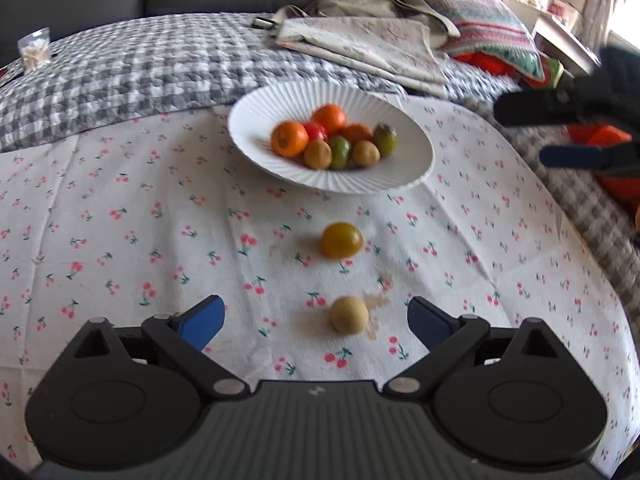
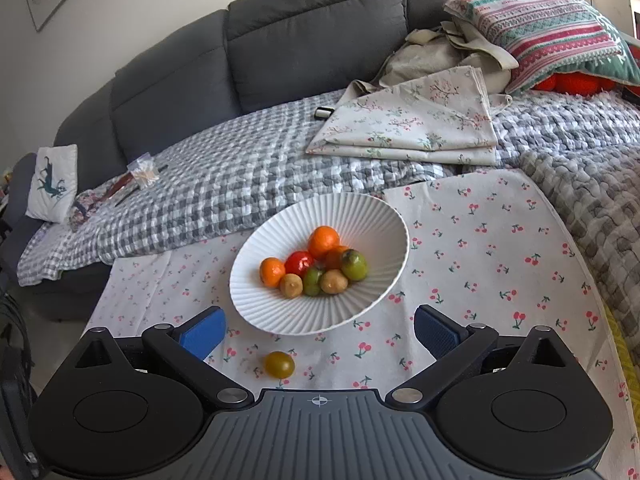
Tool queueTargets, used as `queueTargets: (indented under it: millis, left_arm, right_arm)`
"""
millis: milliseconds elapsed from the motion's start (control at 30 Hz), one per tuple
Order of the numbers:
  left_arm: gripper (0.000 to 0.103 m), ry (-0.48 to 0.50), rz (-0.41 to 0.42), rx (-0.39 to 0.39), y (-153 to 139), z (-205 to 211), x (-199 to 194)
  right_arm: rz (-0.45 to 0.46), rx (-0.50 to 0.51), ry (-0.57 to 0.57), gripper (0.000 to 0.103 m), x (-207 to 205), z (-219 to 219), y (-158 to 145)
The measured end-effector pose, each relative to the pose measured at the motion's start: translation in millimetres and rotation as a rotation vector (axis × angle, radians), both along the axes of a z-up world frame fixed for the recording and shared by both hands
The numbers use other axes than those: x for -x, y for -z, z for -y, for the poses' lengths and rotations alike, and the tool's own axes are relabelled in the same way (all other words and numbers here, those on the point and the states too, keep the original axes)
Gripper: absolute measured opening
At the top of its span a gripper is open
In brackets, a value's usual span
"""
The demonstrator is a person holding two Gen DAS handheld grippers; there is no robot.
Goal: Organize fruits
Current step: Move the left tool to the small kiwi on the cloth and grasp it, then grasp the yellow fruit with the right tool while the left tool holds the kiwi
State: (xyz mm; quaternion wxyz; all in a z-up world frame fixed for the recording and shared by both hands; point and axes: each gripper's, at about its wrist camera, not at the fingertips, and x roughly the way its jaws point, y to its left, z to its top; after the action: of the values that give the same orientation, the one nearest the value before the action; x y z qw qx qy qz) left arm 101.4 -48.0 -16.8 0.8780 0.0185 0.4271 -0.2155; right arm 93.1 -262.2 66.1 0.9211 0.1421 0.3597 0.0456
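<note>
Left claw (image 1: pixel 316 322) spread wide, gripping nothing, low over the cherry-print cloth (image 1: pixel 120 240). Between its fingers, a tan round fruit (image 1: pixel 349 315) — seen only from the left wrist. Farther on, a yellow-green fruit (image 1: pixel 342 240), then the white ribbed bowl (image 1: pixel 256 120) heaped with fruit. Right claw (image 2: pixel 320 332) equally wide and empty — its view alone shows the grey sofa back (image 2: pixel 312 28) and the folded floral cloth (image 2: pixel 412 128).

One white bowl (image 2: pixel 256 304), eight fruits inside (image 2: pixel 316 264), two fruits outside (image 1: pixel 342 240)
</note>
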Motion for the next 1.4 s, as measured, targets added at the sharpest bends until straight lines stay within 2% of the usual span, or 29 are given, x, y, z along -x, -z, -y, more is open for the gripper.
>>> queueTargets:
  millis: [167, 267, 367, 433, 500, 600, 833, 1267, 1400]
  left_arm:
    - [0.094, 0.038, 0.029, -0.041, 8.9, 13.9, 5.6]
    - [0.086, 0.048, 0.040, -0.062, 15.0, 19.3, 4.9]
    - [0.070, 0.048, 0.020, -0.058, 22.6, 20.6, 0.8]
    - [0.054, 0.051, 0.007, -0.051, 27.5, 21.6, -1.4]
    - [0.045, 0.051, 0.028, -0.062, 30.4, 23.9, -1.4]
    - [0.024, 0.055, 0.031, -0.048, 29.7, 23.6, -2.5]
    - [0.024, 0.007, -0.017, -0.037, 22.7, 12.4, -5.7]
    - [0.024, -0.231, -0.003, -0.023, -4.7, -44.1, -32.7]
    - [0.024, -0.262, -0.018, -0.011, -4.2, -50.8, -37.3]
  right_arm:
    - [-0.024, 0.002, -0.026, 0.101, -2.3, -6.5, 7.2]
    - [-0.032, 0.017, -0.033, 0.101, -4.6, -10.2, 11.5]
    - [-0.051, 0.007, -0.032, 0.101, -7.6, -11.6, 17.4]
    - [-0.064, -0.003, -0.034, 0.101, -8.7, -12.5, 20.9]
    - [-0.068, 0.003, -0.038, 0.101, -8.8, -14.7, 23.2]
    - [-0.072, 0.013, -0.043, 0.101, -9.4, -16.9, 25.6]
    - [-0.089, 0.026, -0.040, 0.101, -11.6, -15.5, 33.8]
    - [-0.155, 0.038, -0.088, 0.099, -32.0, -41.7, 74.1]
    - [-0.163, 0.042, -0.110, 0.093, -42.8, -55.8, 88.9]
